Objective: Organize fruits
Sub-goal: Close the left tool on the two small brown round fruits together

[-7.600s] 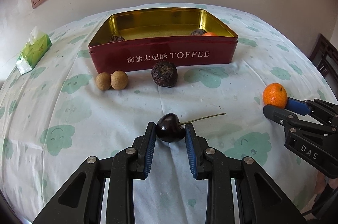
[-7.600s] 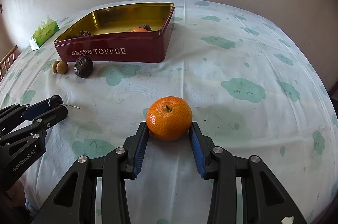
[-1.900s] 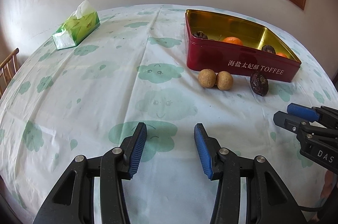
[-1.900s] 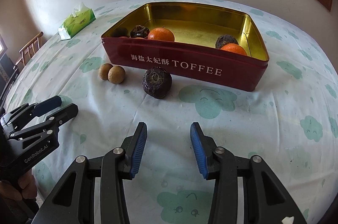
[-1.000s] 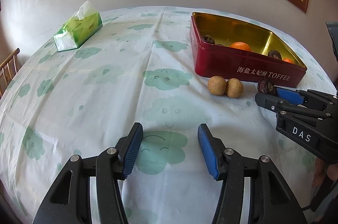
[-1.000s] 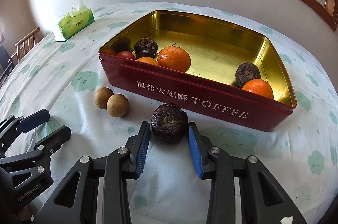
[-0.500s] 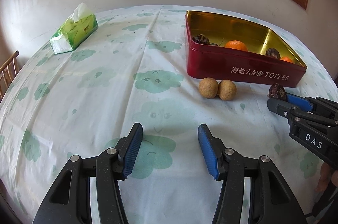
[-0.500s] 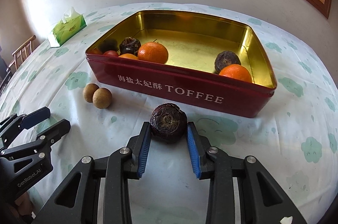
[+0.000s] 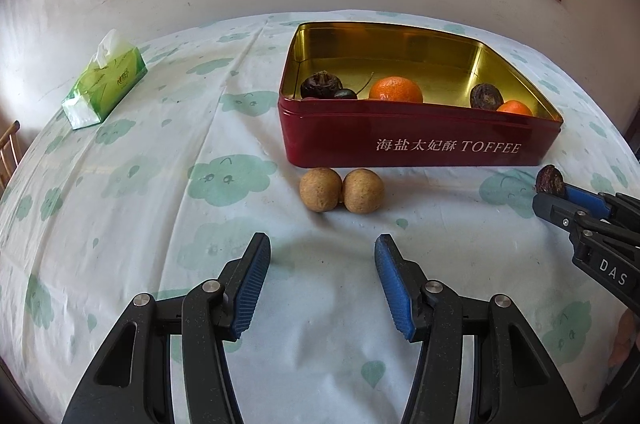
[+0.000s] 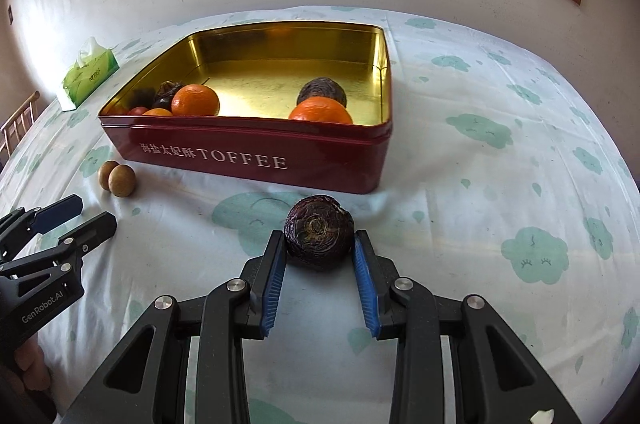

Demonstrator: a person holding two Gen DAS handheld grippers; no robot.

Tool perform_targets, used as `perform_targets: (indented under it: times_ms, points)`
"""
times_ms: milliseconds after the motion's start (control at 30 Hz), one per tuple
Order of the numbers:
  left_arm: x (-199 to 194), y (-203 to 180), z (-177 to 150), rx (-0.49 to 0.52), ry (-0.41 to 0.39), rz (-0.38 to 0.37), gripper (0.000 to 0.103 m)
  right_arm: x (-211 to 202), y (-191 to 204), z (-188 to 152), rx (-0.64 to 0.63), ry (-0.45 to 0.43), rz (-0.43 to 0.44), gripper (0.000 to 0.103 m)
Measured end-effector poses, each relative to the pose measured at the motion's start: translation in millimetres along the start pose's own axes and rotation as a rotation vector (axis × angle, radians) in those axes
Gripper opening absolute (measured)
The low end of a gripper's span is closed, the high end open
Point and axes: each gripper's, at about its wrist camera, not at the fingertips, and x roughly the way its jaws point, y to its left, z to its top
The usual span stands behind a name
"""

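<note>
A red TOFFEE tin (image 10: 256, 159) sits open on a table under a cloud-print cloth (image 10: 500, 183), already partly filled: two tangerines (image 10: 196, 100), two dark wrinkled fruits (image 10: 322, 88), a cherry (image 9: 346, 95) with its stem and something small and red in the near left corner lie on its gold floor. The right gripper (image 10: 319, 244) is clenched on a third dark, wrinkled round fruit (image 10: 319, 238), blue pads pressed to either side, the fruit just in front of the tin's lettered wall and seemingly at or barely above the cloth. The left gripper (image 9: 322, 264) is released and empty, its jaws standing apart over bare cloth and aimed at two tan, rough-skinned round fruits (image 9: 342, 189) that rest touching each other just outside the tin's near wall. A green tissue pack (image 9: 105, 85) lies well off to the far left. By this showing the sorting is well past halfway: the gripped fruit has yet to go over the rim, and the tan pair appears to be all that is left on the cloth.
</note>
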Motion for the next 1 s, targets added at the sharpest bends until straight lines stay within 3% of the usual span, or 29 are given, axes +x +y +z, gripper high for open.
perform_targets:
  times_ms: [1000]
  points:
    - [21.1, -9.3, 23.6, -0.011, 0.014, -0.026, 0.056, -0.6, -13.4, -0.8, 0.03, -0.01, 0.012, 0.032]
